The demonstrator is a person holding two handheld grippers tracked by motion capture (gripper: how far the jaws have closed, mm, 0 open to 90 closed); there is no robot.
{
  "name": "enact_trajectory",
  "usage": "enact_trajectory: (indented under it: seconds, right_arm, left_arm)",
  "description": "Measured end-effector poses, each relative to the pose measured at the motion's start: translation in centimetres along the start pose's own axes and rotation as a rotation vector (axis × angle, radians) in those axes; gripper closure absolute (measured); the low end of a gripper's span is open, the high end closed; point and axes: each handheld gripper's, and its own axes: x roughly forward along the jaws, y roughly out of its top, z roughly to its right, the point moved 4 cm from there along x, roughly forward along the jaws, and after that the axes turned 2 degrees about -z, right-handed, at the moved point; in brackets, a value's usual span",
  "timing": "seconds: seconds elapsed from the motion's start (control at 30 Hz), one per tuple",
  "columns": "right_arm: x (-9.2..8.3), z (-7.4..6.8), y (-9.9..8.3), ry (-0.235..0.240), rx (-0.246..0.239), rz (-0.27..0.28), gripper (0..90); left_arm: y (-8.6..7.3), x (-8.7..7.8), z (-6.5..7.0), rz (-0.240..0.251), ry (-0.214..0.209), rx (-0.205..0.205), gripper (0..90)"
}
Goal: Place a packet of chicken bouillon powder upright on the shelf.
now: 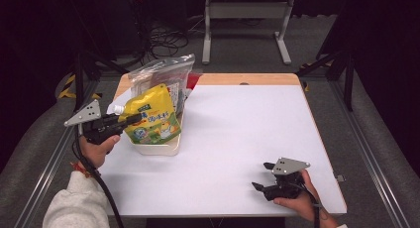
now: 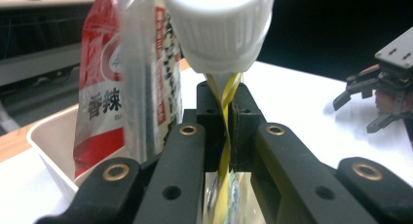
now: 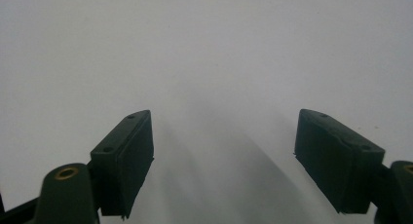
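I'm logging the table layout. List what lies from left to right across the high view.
left gripper → yellow spouted pouch, pinched in its jaws over the white tray → bare stretch of white table → right gripper, open and low over the table's near right part.

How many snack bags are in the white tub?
3 that I can see. The yellow pouch stands at the front, pinched by the left tool. A red bag and a clear bag stand behind it. More may be hidden.
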Motion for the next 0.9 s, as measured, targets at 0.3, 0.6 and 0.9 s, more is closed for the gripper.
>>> enact_trajectory:
  seconds: [0.3, 0.6, 0.9]
  right_arm:
    - [0.0, 0.1, 0.0, 0.001, 0.006, 0.0, 21.7]
    - [0.0, -0.1, 0.0, 0.009, 0.005, -0.005, 21.6]
    - [0.1, -0.1, 0.0, 0.016, 0.004, -0.011, 21.1]
  left_arm:
    - [0.9, -0.6, 0.5, -0.053, 0.052, 0.025, 88.4]
    - [1.2, -0.2, 0.8, -0.067, 0.056, 0.01, 84.5]
    - [0.8, 0.3, 0.6, -0.046, 0.054, -0.033, 78.7]
